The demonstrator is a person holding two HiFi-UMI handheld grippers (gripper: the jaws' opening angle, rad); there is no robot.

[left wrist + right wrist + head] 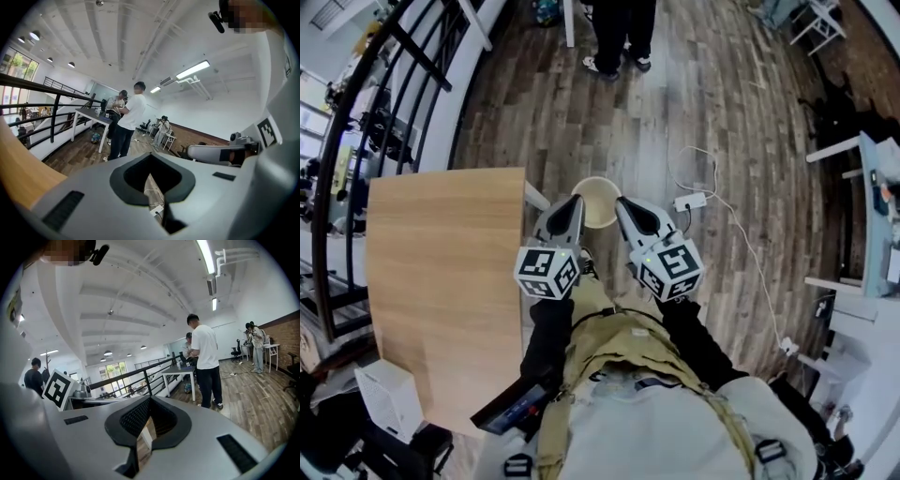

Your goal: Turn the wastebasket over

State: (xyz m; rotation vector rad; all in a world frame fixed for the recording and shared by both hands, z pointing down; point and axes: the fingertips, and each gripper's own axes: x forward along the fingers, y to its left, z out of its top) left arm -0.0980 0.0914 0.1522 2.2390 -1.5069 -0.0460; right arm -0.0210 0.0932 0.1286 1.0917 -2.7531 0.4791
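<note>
Hovering side by side below the head camera, the left gripper [570, 211] and the right gripper [630, 214] both point forward and slightly down toward the floor. Each one's own view shows its two dark pads brought together, with only a thin slit between them and nothing held. The wastebasket [598, 180] stands upright on the wooden floor [712, 112] just ahead of the two gripper tips and between them, with its round cream mouth facing up. From above, the left gripper's tip overlaps the left side of the rim and the right gripper's tip overlaps the right side. Whether either tip touches the rim cannot be told.

To the left of the left gripper lies a pale wooden tabletop [441, 281], its near corner just beside that gripper. To the right of the right gripper, a white power strip [691, 201] rests on the floor, and a thin white cable [748, 253] runs back from it past that gripper. Well ahead of both grippers, beyond the wastebasket, a person in dark trousers [619, 33] stands on the floor.
</note>
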